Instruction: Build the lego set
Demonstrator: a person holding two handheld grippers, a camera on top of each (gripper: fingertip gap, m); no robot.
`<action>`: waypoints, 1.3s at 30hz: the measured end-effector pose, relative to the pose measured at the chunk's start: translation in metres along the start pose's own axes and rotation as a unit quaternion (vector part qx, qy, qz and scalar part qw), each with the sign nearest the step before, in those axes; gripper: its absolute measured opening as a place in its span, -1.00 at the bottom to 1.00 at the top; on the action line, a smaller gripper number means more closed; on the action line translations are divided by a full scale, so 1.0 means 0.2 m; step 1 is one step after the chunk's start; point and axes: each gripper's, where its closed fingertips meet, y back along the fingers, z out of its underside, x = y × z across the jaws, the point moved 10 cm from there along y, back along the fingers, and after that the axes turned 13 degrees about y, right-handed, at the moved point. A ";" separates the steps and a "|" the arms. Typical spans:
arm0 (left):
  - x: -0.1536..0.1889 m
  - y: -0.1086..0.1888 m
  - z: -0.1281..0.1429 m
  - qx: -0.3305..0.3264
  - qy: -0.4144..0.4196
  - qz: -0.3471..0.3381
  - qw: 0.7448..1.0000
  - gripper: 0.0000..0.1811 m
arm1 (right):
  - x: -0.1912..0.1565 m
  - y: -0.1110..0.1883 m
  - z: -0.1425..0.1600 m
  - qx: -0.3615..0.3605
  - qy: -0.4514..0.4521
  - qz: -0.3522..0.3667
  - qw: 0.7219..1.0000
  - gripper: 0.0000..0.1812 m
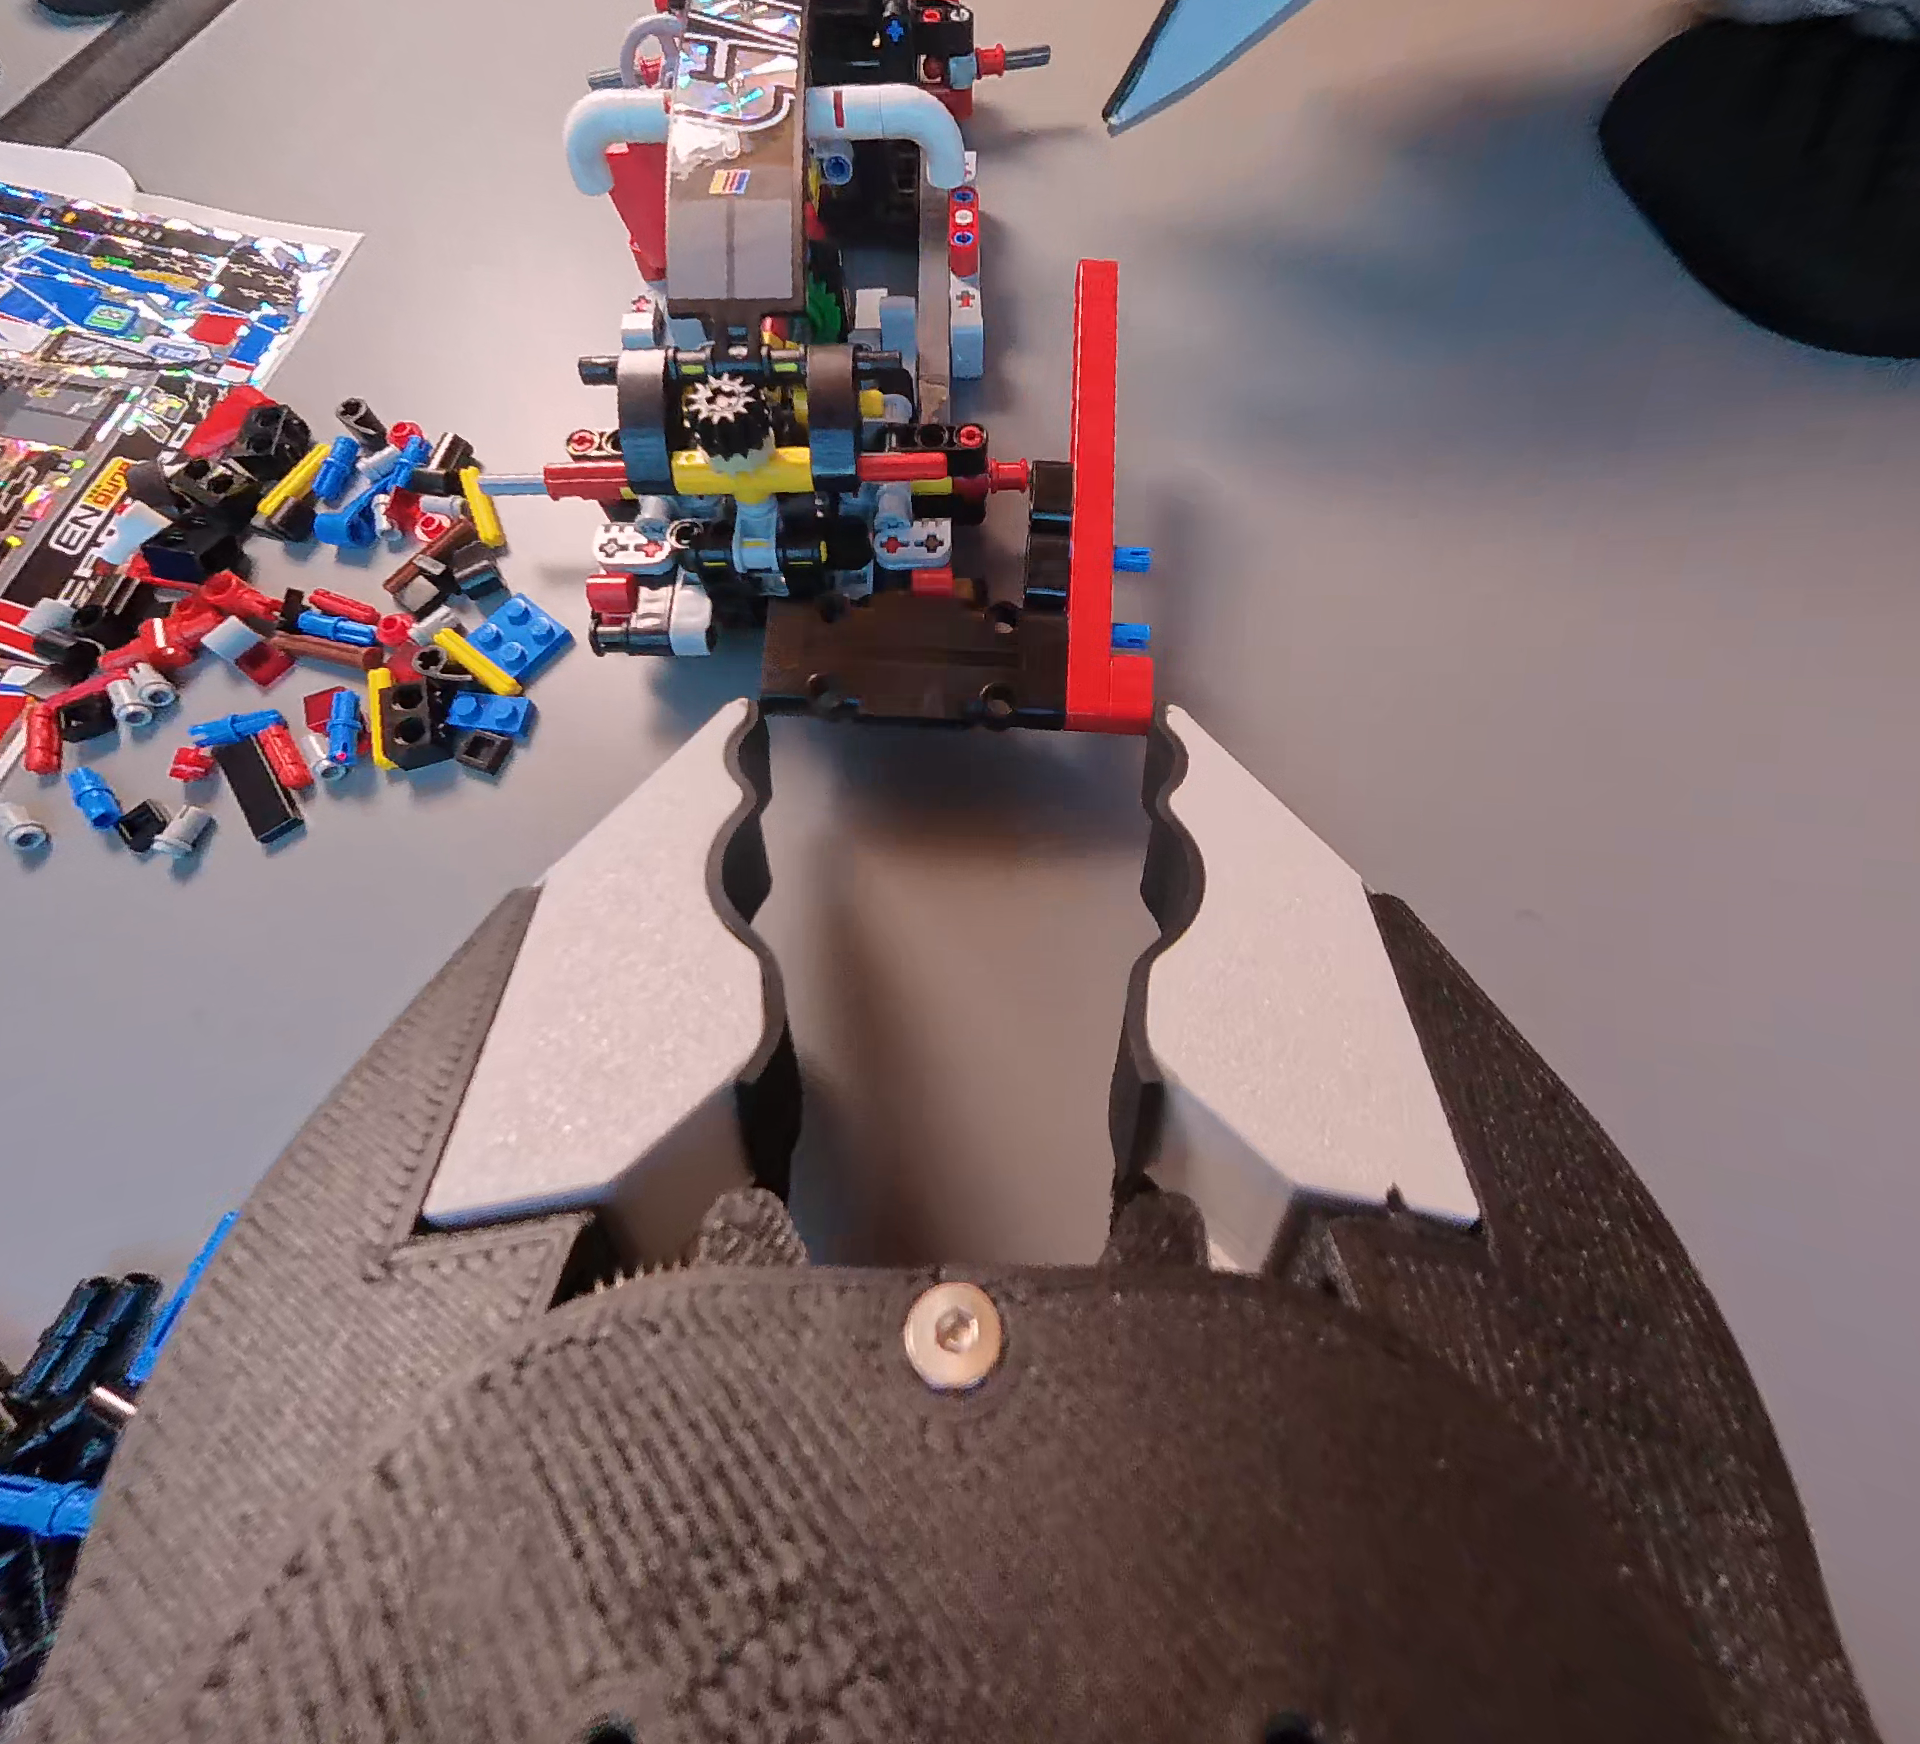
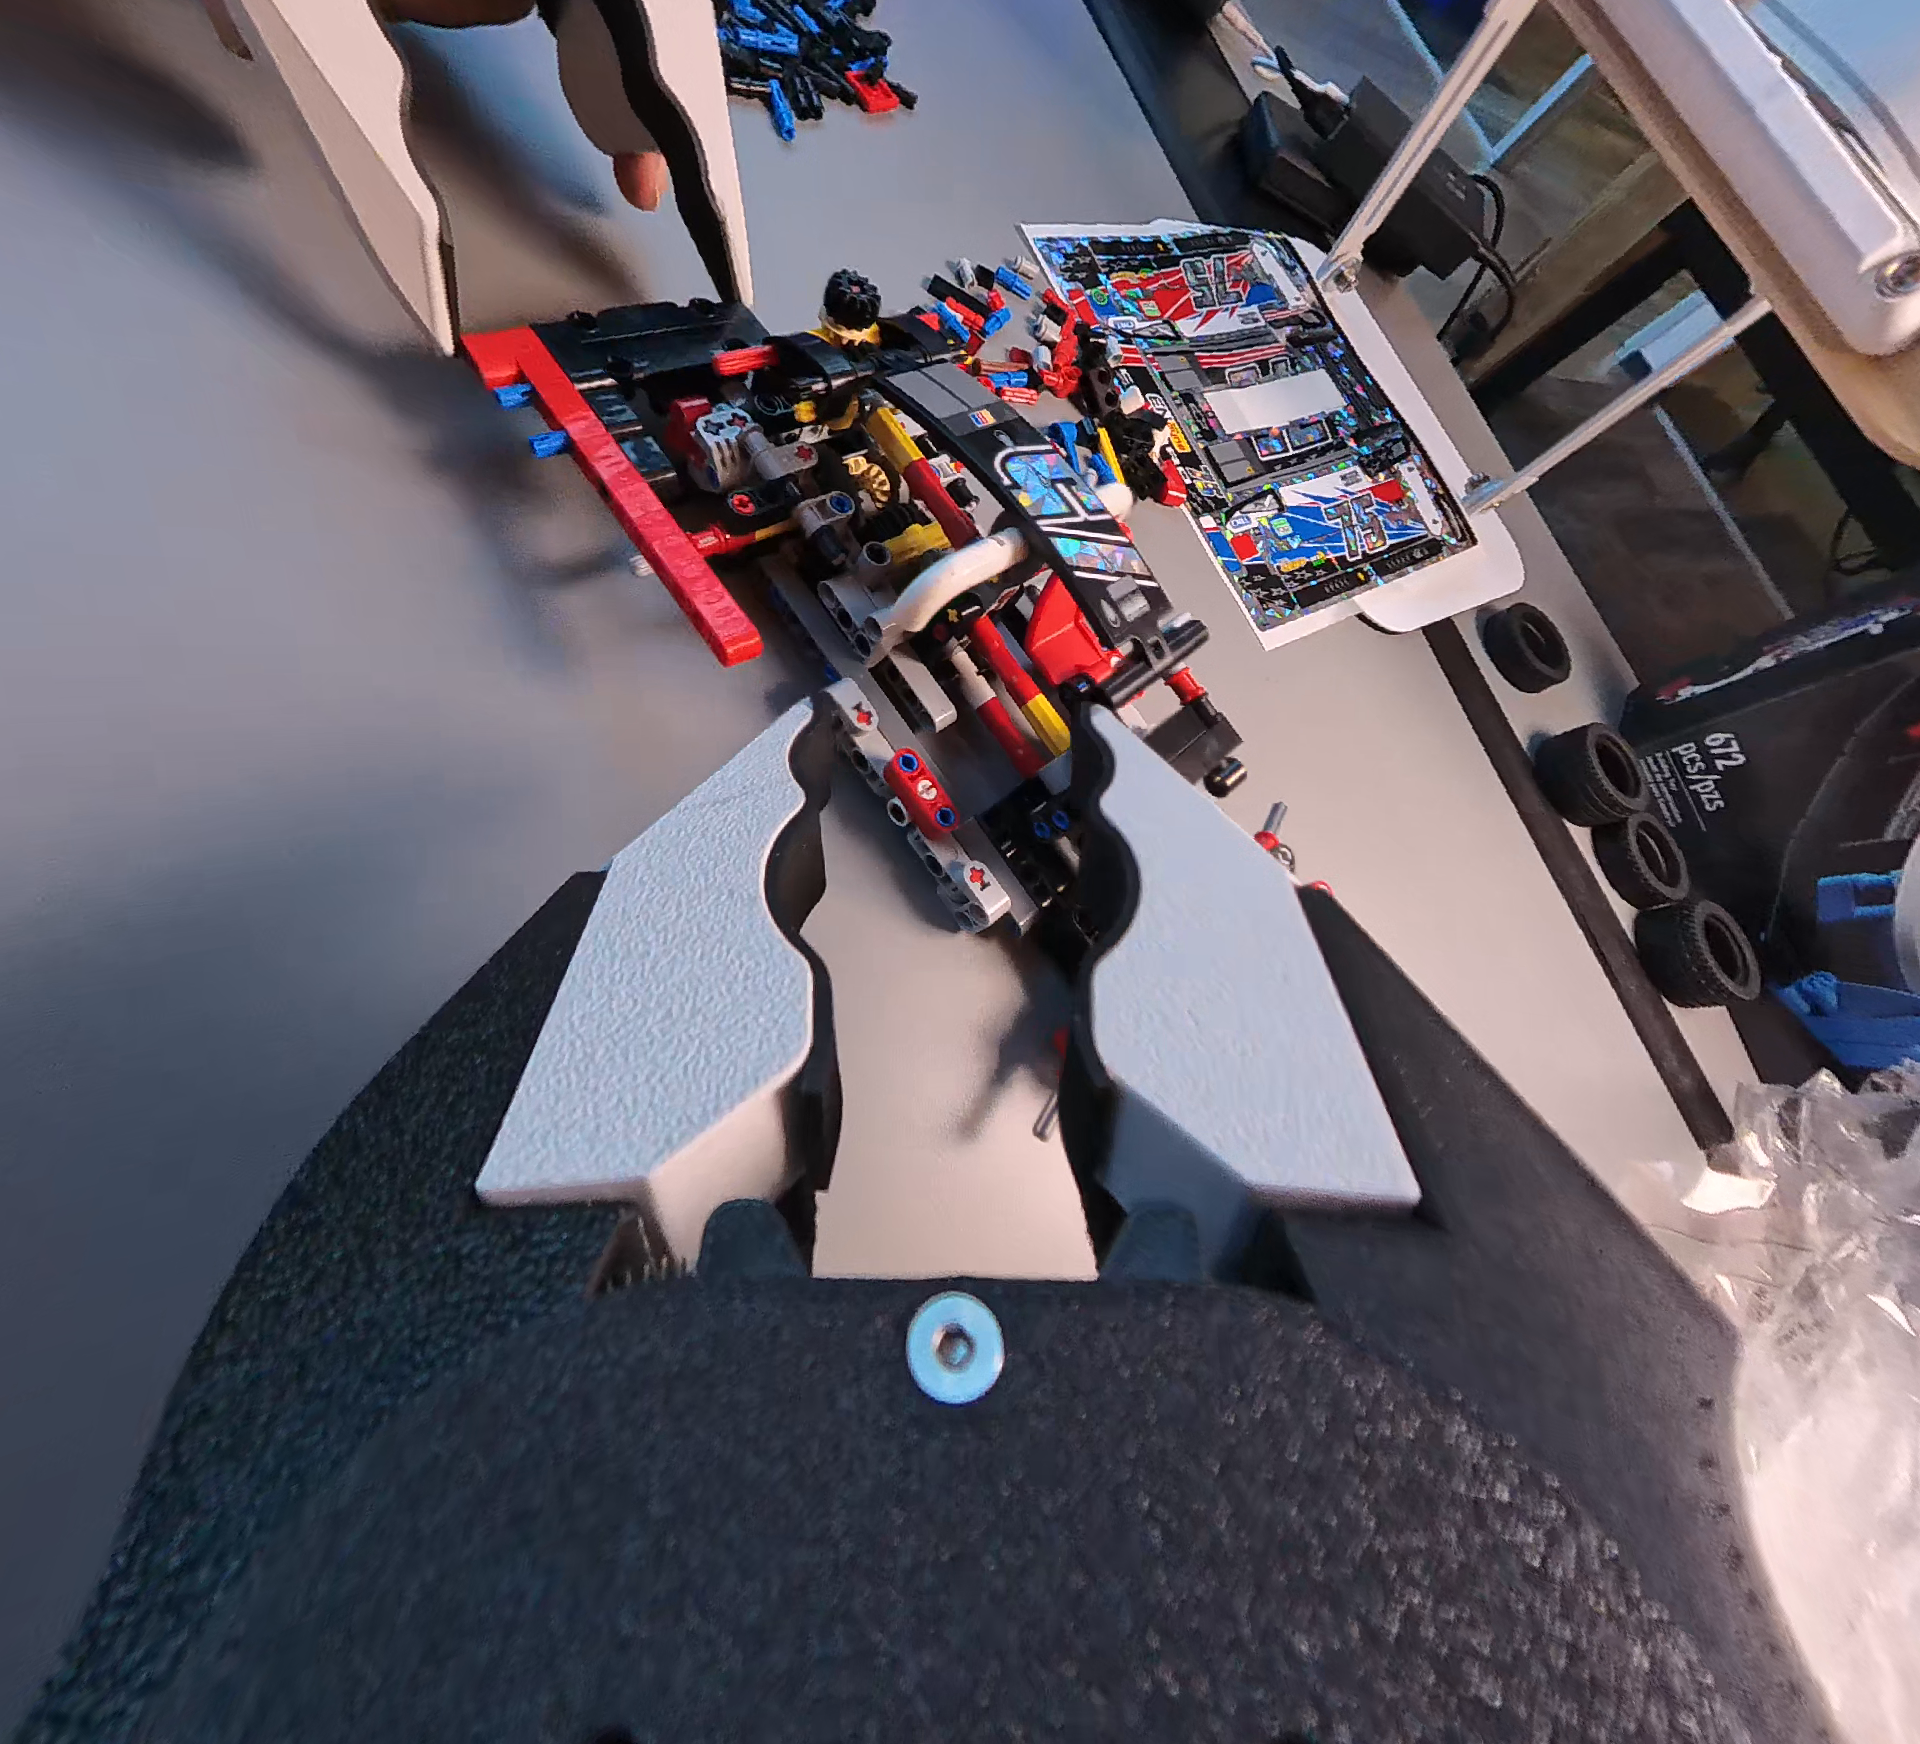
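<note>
A part-built lego car (image 1: pixel 790 344) lies on the grey table, with a holographic stickered roof panel. At its near end sit a black panel (image 1: pixel 914 655) and a red L-shaped beam (image 1: pixel 1093 468) with blue pins. My left gripper (image 1: pixel 958 720) is open, and its tips flank the near edge of that panel. I cannot tell if they touch it. In the right wrist view the car (image 2: pixel 914 551) runs away from me. My right gripper (image 2: pixel 945 728) is open over the car's other end. The left gripper (image 2: pixel 592 318) stands at the far panel (image 2: pixel 644 333) and red beam (image 2: pixel 623 489). The right gripper (image 1: pixel 1027 24) shows raised at the top.
A pile of small loose pieces (image 1: pixel 281 593) and a sticker sheet (image 1: pixel 125 323) lie left of the car. Black tyres (image 2: pixel 1652 853) and the set's box (image 2: pixel 1787 759) sit at the table's edge. A heap of blue and black pins (image 2: pixel 810 21) lies farther off. Crumpled plastic (image 2: pixel 1829 1227) is at the right. About 15 centimetres separates my left fingertips from my right.
</note>
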 end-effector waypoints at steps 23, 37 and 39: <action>0.06 0.04 0.00 -0.006 -0.008 0.050 0.999 -0.21 | -0.24 -0.16 -0.07 0.014 0.070 -0.151 0.986 -0.90; 0.01 0.15 0.04 -0.019 0.008 0.078 0.997 -0.28 | -0.30 -0.16 -0.14 0.031 0.082 -0.170 0.982 -0.77; -0.01 0.14 0.02 0.016 0.010 0.051 0.999 -0.27 | -0.27 -0.15 -0.13 0.048 0.054 -0.167 0.983 -0.73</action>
